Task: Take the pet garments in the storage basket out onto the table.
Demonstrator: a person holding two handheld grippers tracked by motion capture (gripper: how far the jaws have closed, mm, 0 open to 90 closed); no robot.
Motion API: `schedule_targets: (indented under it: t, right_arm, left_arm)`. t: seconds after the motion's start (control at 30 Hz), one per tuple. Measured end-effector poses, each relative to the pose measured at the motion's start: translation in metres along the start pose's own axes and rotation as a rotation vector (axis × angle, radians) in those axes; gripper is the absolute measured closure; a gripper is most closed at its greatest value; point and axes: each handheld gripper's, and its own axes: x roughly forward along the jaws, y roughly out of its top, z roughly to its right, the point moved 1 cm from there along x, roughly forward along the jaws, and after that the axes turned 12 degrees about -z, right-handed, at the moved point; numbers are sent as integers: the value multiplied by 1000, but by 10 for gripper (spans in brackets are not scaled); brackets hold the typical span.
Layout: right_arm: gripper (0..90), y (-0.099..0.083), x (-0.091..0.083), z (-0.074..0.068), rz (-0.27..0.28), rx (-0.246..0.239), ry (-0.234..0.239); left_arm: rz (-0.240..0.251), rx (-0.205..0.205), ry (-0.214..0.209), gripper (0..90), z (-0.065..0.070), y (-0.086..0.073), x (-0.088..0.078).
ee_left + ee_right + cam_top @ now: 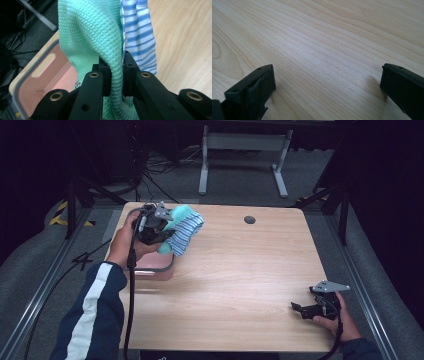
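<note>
My left gripper [161, 236] is shut on a mint-green knitted cloth [95, 37], which hangs with a blue-and-white striped cloth [140, 35] beside it. The bundle [184, 226] is lifted over a pink bin with a grey rim [160, 267] at the table's left edge. In the left gripper view the green fabric is pinched between the two black jaws, and the bin [42, 77] lies below to the left. My right gripper [300, 309] rests low over the table near the front right corner, its jaws wide apart with bare wood between them [327, 75].
The light wooden table [240, 270] has a dark round cable hole [249, 219] near its back edge. Beyond it stand a white desk frame [245, 150] and loose cables on the grey floor. A black cable [132, 285] trails from the left gripper.
</note>
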Motion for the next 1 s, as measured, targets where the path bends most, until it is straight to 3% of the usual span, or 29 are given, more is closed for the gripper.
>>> schedule_targets:
  t: [0.53,0.77,1.0]
  right_arm:
    - [4,0,0,0,0,0,0]
    - [4,0,0,0,-1,-1,-1]
    - [4,0,0,0,0,-1,-1]
  left_arm:
    - [25,125,-92,818,44,40,21]
    - [11,173,-141,819,68,57,44]
    - [-19,185,-206,817,84,64,70]
